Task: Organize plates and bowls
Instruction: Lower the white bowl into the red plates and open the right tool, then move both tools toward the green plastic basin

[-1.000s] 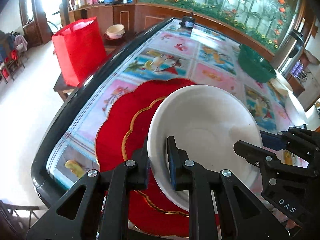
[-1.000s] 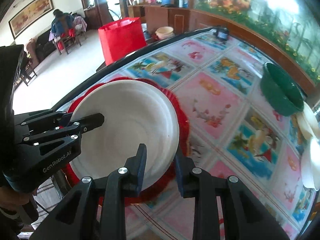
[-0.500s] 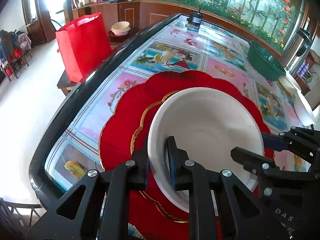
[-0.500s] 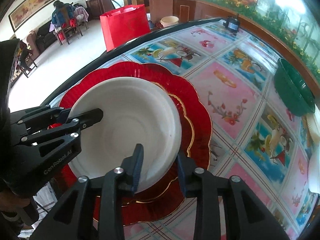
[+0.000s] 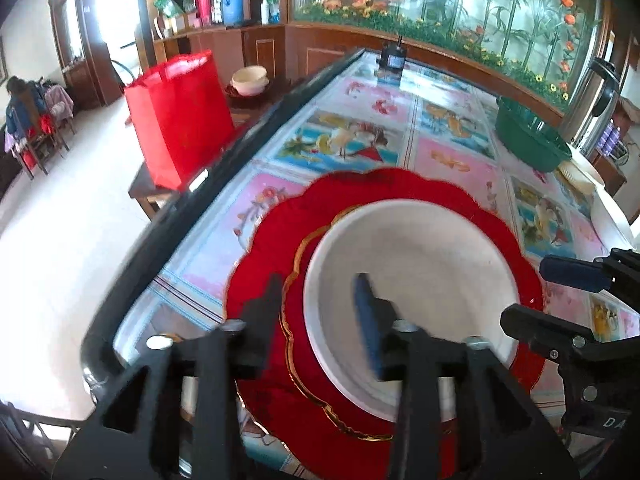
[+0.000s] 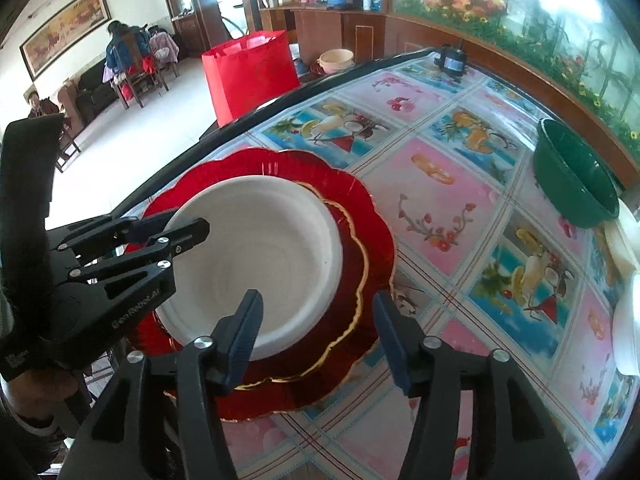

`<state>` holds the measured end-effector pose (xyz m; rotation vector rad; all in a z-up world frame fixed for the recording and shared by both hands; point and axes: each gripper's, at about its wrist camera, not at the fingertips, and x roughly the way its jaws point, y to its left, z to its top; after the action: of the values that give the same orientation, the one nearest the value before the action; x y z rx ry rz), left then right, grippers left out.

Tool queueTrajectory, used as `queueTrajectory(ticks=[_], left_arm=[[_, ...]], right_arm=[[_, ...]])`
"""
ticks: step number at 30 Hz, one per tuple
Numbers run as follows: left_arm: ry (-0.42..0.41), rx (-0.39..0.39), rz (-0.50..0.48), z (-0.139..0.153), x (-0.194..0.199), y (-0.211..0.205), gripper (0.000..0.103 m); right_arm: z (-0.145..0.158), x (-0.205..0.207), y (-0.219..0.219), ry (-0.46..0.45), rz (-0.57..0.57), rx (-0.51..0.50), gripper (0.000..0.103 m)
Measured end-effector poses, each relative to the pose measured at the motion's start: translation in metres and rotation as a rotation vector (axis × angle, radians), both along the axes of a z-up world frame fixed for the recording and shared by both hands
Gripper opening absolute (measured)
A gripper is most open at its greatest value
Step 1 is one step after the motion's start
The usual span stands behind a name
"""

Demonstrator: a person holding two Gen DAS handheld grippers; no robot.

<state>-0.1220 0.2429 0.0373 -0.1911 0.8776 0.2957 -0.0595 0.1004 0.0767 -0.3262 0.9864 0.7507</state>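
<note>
A white bowl sits in the middle of a red scalloped plate with a gold rim near the table's front corner. My left gripper straddles the bowl's left rim. Its jaws are opening and the pads stand off the rim. My right gripper straddles the bowl's near right rim and the red plate. Its jaws are opening too, with no pad touching. Each gripper shows in the other's view: the right gripper and the left gripper.
A green basin stands at the far right, with white plates beside it. A small black device sits at the far end. The black table edge runs along the left. A red bag stands beyond it.
The bowl, held tilted by both grippers, has come down flat onto the red plate. Both pairs of jaws have spread and let go of its rim.
</note>
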Motion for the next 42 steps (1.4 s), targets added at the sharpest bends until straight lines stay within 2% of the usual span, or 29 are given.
queueTrajectory(ticks=[5,11,22,34,42], left_arm=[[-0.039,0.025,0.012,0.013,-0.005,0.002,0.050],[-0.068,0.043,0.010,0.026,-0.004,-0.002,0.050],[-0.102,0.012,-0.097,0.042,0.024,-0.051,0.050],[-0.083,0.014,-0.216,0.044,0.065,-0.115,0.050],[-0.040,-0.034,-0.269,0.036,0.089,-0.146,0.050]], right_arm=[[0.002,0.005,-0.009,0.032,-0.015,0.038,0.065],[0.005,0.007,-0.022,0.046,-0.039,0.068,0.066],[0.015,0.025,-0.075,0.020,-0.159,0.078,0.068],[0.011,0.053,-0.141,0.026,-0.295,0.071,0.069],[0.003,0.069,-0.174,0.045,-0.358,0.071,0.069]])
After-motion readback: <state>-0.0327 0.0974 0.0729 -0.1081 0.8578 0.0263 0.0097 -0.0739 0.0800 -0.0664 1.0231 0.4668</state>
